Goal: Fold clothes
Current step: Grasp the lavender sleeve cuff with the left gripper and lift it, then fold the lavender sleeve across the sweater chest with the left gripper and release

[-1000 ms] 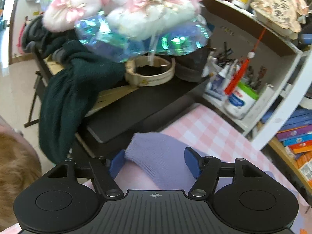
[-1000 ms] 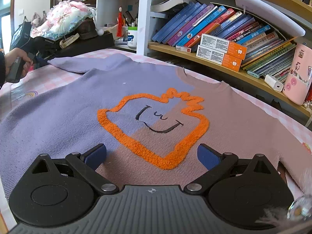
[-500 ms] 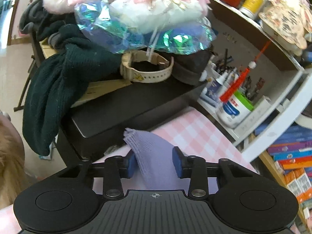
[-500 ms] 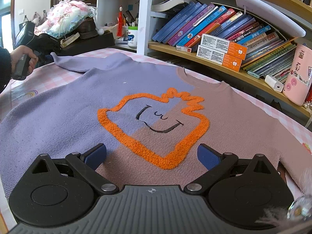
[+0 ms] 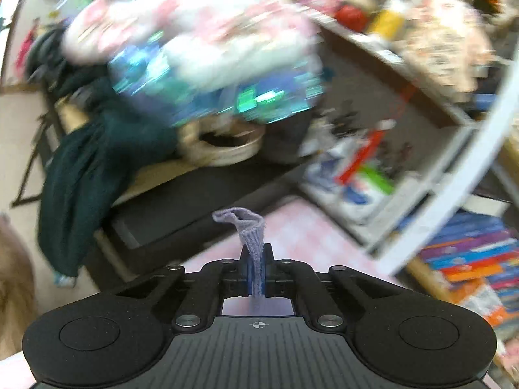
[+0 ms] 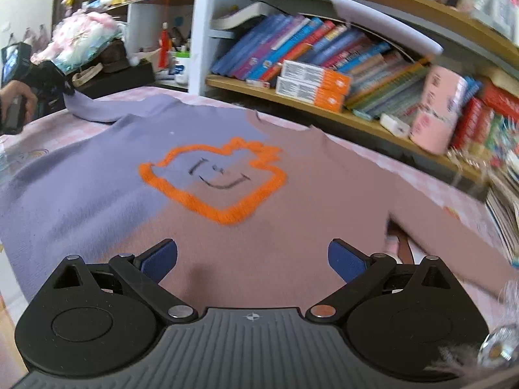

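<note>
Bookshelves (image 6: pixel 324 9) run along the far side, packed w/ books, boxes, odd bits; the left wrist view is badly blurred so most shelf stuff there can't be made out. Table (image 6: pixel 454 194) w/ a pink-checked cover takes up the middle of the room.

Sweater (image 6: pixel 227 243) lies flat, front up, spread over most of the table: left half lilac, right half dusty brown-pink, w/ an orange fuzzy outline (image 6: pixel 214 178) and a small smiley face stitched mid-chest. Neckline points to the far shelf side. Right sleeve runs out to the near right; lilac sleeve (image 6: pixel 94 110) stretches off to the far left corner, lifted at its end.

Far left past the table: a low dark bench w/ a dark green garment (image 5: pixel 84 175) draped over it, and a pink-white fluffy bundle (image 5: pixel 194 32) in shiny wrap on top.

Right gripper (image 6: pixel 253 259) hovers over the near hem, jaws wide apart, nothing btwn the blue pads, not touching the knit as far as I can tell.

Left gripper (image 5: pixel 256 269), in a hand (image 6: pixel 14 103) at the far left, is clamped tight on the lilac cuff (image 5: pixel 249 227); cuff edge pokes up past the pads.
</note>
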The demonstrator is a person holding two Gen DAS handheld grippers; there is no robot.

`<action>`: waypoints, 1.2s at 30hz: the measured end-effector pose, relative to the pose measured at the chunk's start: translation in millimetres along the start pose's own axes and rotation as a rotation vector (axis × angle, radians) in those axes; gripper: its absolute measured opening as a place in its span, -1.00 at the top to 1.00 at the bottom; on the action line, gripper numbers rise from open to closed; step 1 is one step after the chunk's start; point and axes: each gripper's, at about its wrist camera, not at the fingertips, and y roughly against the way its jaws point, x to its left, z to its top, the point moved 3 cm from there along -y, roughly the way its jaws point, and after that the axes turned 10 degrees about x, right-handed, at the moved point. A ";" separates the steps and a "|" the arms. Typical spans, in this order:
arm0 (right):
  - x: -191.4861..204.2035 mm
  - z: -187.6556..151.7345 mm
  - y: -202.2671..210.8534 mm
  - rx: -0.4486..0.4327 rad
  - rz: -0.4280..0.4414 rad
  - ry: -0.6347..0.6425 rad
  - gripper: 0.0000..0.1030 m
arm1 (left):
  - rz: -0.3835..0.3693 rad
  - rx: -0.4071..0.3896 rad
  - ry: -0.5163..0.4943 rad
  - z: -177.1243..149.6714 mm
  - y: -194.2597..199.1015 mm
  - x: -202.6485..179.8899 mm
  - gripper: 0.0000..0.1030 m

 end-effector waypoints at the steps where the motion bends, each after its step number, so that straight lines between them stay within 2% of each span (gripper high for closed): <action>1: -2.5 -2.6 0.4 0.003 0.001 -0.010 -0.95 | -0.033 -0.008 -0.026 2.8 7.8 -14.5 0.94; 7: -2.3 -4.0 -8.8 0.001 0.048 -0.008 -0.95 | -0.227 -0.047 -0.217 9.3 42.3 -135.3 0.94; 11: 0.0 -3.9 -11.1 0.001 0.062 0.002 -0.95 | -0.299 -0.019 -0.339 -7.6 37.8 -211.4 0.94; 15: 2.0 -3.6 -13.8 0.009 0.056 0.009 -0.95 | -0.364 0.032 -0.405 -35.4 16.6 -269.4 0.94; 20: -1.9 -4.8 -15.4 0.010 0.073 -0.019 -0.95 | -0.445 0.105 -0.427 -77.2 -9.7 -315.2 0.94; 24: -1.8 -5.5 -14.9 0.006 0.077 -0.023 -0.95 | -0.477 0.177 -0.463 -116.9 -27.5 -343.5 0.94; 27: -0.9 -5.1 -14.9 0.004 0.079 -0.017 -0.95 | -0.491 0.239 -0.482 -147.3 -41.8 -358.7 0.94; 33: -0.8 -5.3 -14.7 0.002 0.085 -0.020 -0.95 | -0.472 0.394 -0.546 -208.4 -69.0 -374.0 0.92; 34: -0.8 -5.1 -14.8 0.002 0.085 -0.020 -0.95 | -0.470 0.414 -0.552 -214.7 -71.8 -376.0 0.88; 36: -0.8 -4.8 -14.7 0.001 0.086 -0.022 -0.95 | -0.475 0.454 -0.564 -223.8 -74.8 -378.9 0.67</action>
